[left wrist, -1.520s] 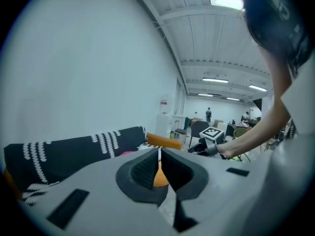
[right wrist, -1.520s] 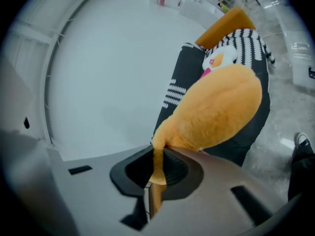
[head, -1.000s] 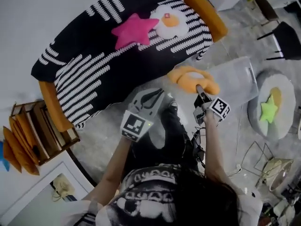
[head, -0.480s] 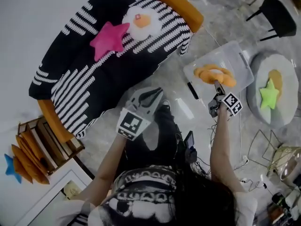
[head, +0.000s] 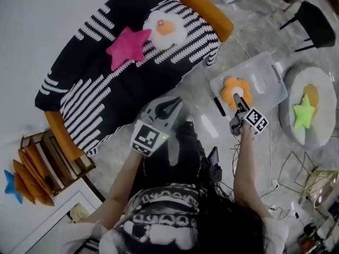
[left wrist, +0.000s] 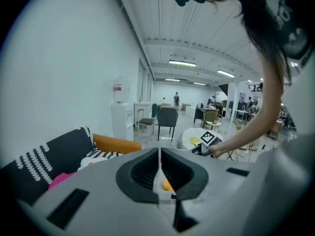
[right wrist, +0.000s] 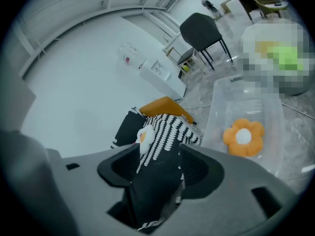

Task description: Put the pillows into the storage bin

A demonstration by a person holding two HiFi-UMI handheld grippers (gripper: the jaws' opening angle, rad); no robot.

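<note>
Since the earlier frames, the orange flower pillow point(head: 235, 91) has been let go by the right hand-held gripper point(head: 237, 100) and is now seen lying flat inside the clear storage bin point(head: 270, 70), white centre upward. The jaws of that hand-held gripper have just been opening; they stand apart with nothing between them, and in the right gripper view the pillow lies off to their right.

The bin is set on a pale grey polished floor point(head: 201, 115), just beside the end of a black sofa point(head: 106, 83) patterned with white stripes and fitted with orange bolsters. A pink star pillow point(head: 128, 45) and a fried-egg pillow point(head: 161, 26) are left on the sofa seat, side by side. A round grey floor cushion point(head: 318, 89) is placed beyond the bin, and a green star pillow point(head: 303, 111) rests on it. A black chair point(head: 312, 20) is seen near the top right, and a wooden shelf point(head: 53, 152) at the lower left.

The right arm is stretched forward toward the bin's near side, its hand-held gripper tilted downward. The left hand-held gripper point(head: 170, 106) is held over the floor before the sofa, pointed toward it, its jaws pressed together and empty.
</note>
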